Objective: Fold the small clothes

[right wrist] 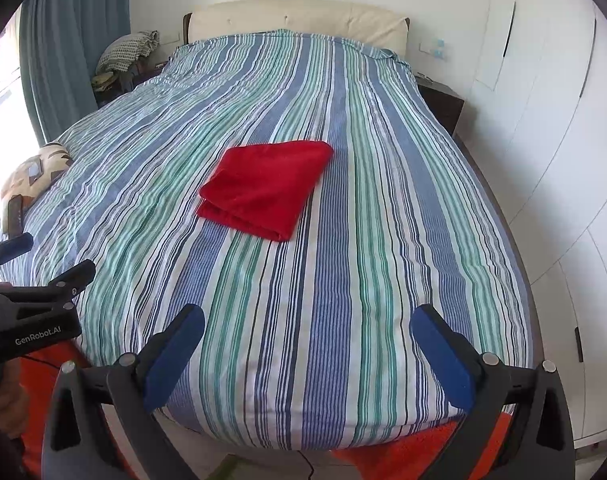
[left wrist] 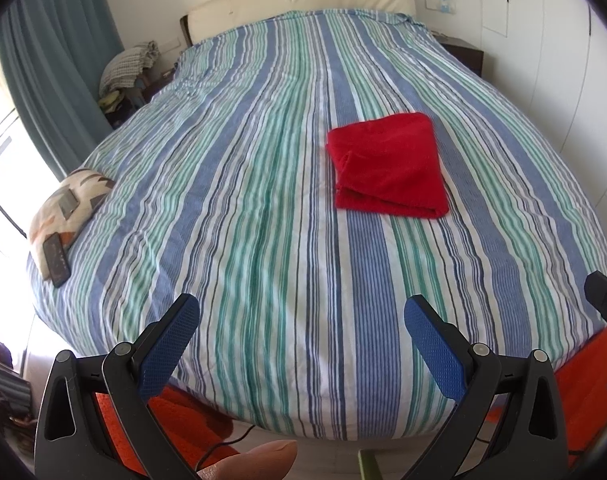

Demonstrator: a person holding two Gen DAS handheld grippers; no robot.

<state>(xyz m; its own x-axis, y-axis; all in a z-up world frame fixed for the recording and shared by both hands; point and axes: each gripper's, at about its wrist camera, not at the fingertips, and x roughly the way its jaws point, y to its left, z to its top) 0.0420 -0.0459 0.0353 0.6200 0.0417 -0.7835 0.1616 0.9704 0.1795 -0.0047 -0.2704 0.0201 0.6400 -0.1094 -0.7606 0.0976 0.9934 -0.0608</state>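
With blue-padded fingers spread wide and empty, the left gripper (left wrist: pixel 301 312) and right gripper (right wrist: pixel 306 322) hang over the near edge of the blue, green and white striped bedspread (left wrist: pixel 239 208), well short of the folded red cloth (left wrist: pixel 387 164) lying farther up the bed.

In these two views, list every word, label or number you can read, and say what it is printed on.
"GenRobot.AI": white print on the black body of the left gripper, seen in the right wrist view.
The phone on the patterned cushion shows marks on its screen, too small to read.
Nothing else is legible.
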